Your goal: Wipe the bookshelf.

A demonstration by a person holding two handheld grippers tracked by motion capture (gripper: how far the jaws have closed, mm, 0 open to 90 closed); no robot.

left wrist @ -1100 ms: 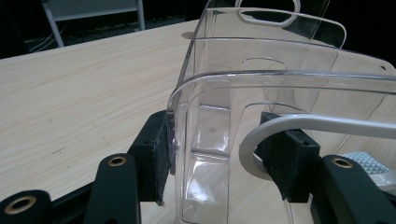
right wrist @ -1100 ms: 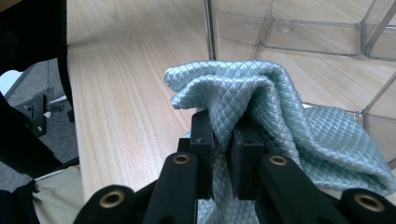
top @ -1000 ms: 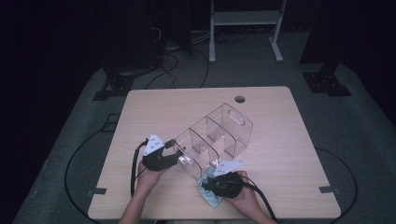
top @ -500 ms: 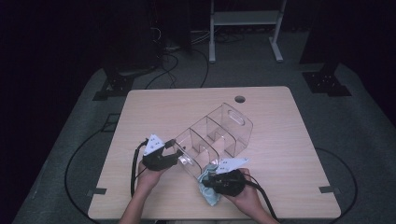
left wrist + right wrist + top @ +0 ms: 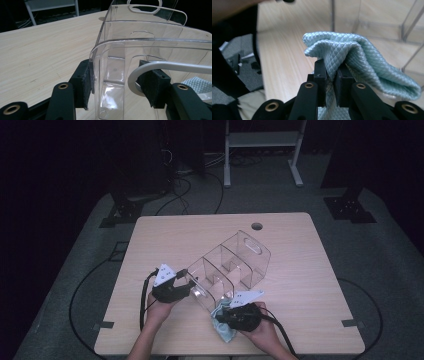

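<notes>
Cloth [image 5: 359, 60], a pale blue-green waffle-textured rag, sits pinched between the jaws of the right gripper [image 5: 331, 72], which are closed tight on a bunched fold of it. In the high view the cloth [image 5: 223, 326] hangs at the near end of a clear plastic organizer [image 5: 230, 267], close to the table's near edge and a little right of its middle. The organizer has several compartments divided by clear walls and a handle cut-out at its far end; it lies diagonally across the middle of the table [image 5: 300, 250]. The left gripper [image 5: 120, 85] is clamped on the organizer's near end wall [image 5: 110, 80], one pad outside and one inside, steadying it. Wiping seems to be the work in hand: the box is held and the cloth is at its near corner, touching or just beside it. Whether any compartment has been wiped cannot be told; the far compartments look still to be reached.
</notes>
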